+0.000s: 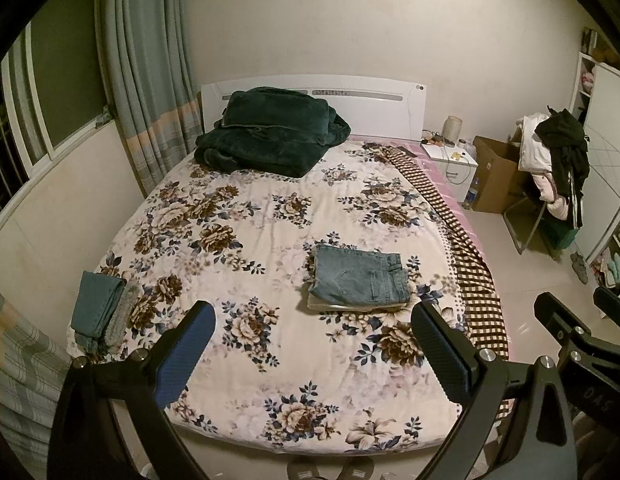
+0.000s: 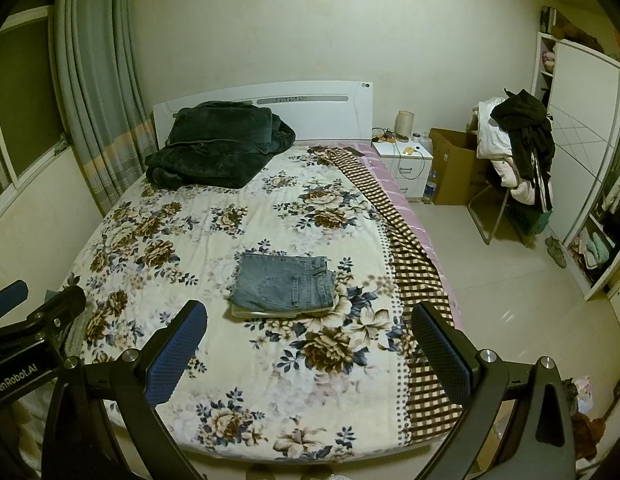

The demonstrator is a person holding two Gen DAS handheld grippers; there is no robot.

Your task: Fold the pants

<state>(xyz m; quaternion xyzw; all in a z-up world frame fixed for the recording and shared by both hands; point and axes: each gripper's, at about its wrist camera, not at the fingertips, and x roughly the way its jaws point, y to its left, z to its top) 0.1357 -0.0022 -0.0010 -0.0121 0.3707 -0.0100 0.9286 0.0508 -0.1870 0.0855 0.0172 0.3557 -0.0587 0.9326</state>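
Note:
A folded pair of light blue jeans [image 1: 360, 278] lies flat on the floral bedspread [image 1: 249, 208], on top of a pale folded garment [image 1: 342, 306]. The jeans also show in the right wrist view [image 2: 283, 285]. My left gripper [image 1: 310, 354] is open and empty, held above the foot of the bed, short of the jeans. My right gripper [image 2: 310, 354] is open and empty too, at the same height, to the right of the left one. Neither touches any cloth.
A dark green blanket [image 1: 269, 132] is piled at the headboard. Folded teal and grey clothes [image 1: 101, 312] sit at the bed's left edge. A checked blanket [image 1: 466, 264] hangs over the right side. A nightstand [image 1: 450, 160], cardboard box [image 1: 498, 176] and a chair heaped with clothes [image 1: 554, 160] stand right.

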